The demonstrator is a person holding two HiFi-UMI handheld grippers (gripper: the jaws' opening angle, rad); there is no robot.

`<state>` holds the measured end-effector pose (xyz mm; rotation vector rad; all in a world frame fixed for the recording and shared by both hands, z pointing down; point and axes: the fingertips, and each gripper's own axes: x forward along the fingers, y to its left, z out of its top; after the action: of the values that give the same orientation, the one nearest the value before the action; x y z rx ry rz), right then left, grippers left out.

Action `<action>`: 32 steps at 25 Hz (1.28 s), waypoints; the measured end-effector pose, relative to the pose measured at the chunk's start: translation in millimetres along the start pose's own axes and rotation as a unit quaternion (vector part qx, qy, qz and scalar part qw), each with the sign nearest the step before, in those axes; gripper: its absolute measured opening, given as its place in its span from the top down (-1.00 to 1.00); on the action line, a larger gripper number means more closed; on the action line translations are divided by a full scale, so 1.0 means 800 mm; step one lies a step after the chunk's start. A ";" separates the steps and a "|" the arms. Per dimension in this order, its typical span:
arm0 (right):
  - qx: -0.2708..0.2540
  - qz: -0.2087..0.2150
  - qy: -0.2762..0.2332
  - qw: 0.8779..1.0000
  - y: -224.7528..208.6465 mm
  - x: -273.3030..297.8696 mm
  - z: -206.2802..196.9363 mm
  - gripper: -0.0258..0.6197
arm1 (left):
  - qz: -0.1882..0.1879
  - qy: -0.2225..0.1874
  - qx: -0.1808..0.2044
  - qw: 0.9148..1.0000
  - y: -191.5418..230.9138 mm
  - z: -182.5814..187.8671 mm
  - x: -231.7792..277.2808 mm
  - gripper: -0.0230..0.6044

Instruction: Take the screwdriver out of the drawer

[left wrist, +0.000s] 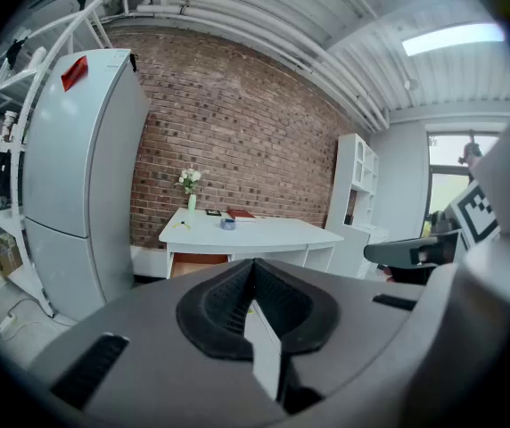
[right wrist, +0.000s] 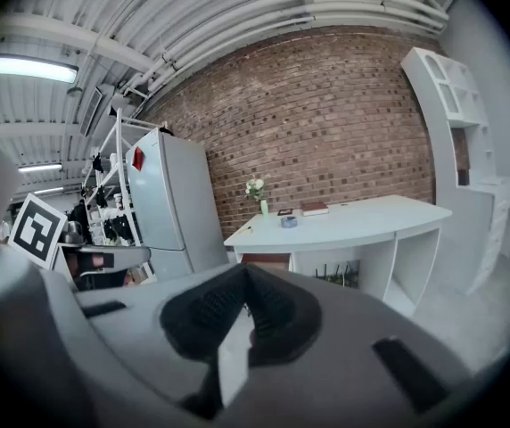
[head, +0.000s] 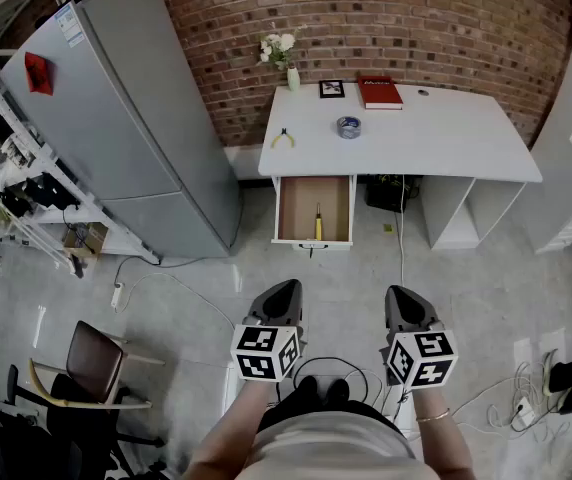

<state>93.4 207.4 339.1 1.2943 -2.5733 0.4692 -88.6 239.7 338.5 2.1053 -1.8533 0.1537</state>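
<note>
The white desk (head: pixel 436 143) stands against the brick wall with its wooden drawer (head: pixel 291 208) pulled open. Inside the drawer lies a screwdriver (head: pixel 318 222) with a yellow handle, pointing toward the desk. My left gripper (head: pixel 283 293) and right gripper (head: pixel 403 298) hover side by side over the floor, well short of the drawer, both shut with nothing in them. In the left gripper view the jaws (left wrist: pixel 253 270) meet in front of the distant desk (left wrist: pixel 264 233). The right gripper view shows the same closed jaws (right wrist: pixel 244 276) and the desk (right wrist: pixel 362 217) beyond.
A grey fridge (head: pixel 126 118) stands left of the desk, with a cluttered rack (head: pixel 16 188) beside it. A chair (head: pixel 91 363) and cables (head: pixel 156 278) are on the floor at left. Pliers (head: pixel 283 138), a tape roll (head: pixel 349 126), a red book (head: pixel 379 91) and a flower vase (head: pixel 284 56) sit on the desk.
</note>
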 end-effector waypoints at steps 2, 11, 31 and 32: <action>0.001 -0.002 -0.003 1.000 0.000 -0.003 0.002 0.92 | 0.000 -0.002 0.003 1.000 -0.002 0.003 0.000 0.95; -0.001 -0.014 -0.033 0.999 -0.015 -0.016 0.011 0.92 | 0.002 -0.014 0.005 1.000 -0.019 0.006 0.001 0.95; 0.020 -0.015 -0.033 0.999 -0.040 -0.011 0.009 0.92 | 0.011 -0.012 0.012 1.000 -0.029 0.013 0.024 0.44; 0.020 -0.014 -0.030 0.999 -0.040 -0.010 0.007 0.92 | 0.013 -0.010 0.010 1.000 -0.028 0.011 0.025 0.42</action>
<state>123.5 193.2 337.0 1.3764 -2.6033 0.4868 -65.1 220.3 332.1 2.1041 -1.8988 0.1572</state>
